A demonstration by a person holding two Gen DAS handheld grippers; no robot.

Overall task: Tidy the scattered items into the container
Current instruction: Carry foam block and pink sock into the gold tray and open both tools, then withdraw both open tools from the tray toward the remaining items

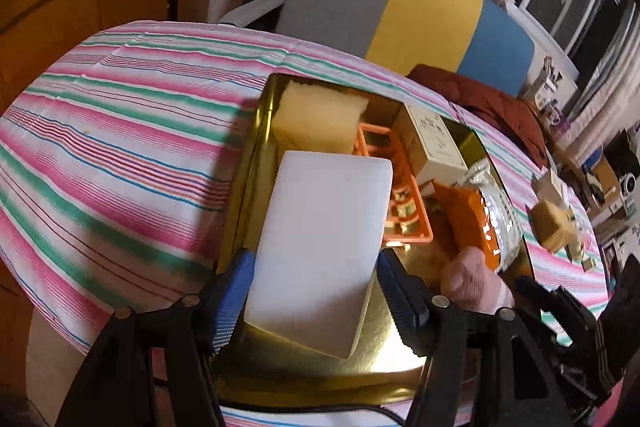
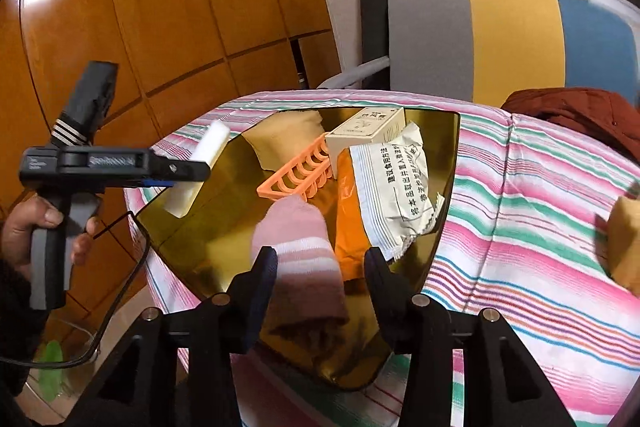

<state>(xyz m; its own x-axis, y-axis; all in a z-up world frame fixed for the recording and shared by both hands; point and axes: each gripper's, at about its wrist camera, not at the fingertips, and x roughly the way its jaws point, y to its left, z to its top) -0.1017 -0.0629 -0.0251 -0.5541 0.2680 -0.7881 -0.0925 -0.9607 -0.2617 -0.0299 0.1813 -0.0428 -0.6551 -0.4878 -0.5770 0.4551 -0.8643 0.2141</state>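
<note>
Nearest my left camera, the left gripper stood with its blue pads either side of a white foam block. The block sat over the gold tray, and I could not tell whether the pads still pressed it, though a sliver of gap showed at the right one. On my right camera, the right gripper had its jaws apart around a pink striped sock; the left finger touched the sock, the right one stood clear, and the toe lay down in the tray.

Further in, the tray held an orange rack, an orange packet under a white printed sachet, a small cream box and a yellow sponge. Out on the striped tablecloth, a tan block lay well apart from the tray. Beyond stood a chair in grey, yellow and blue.
</note>
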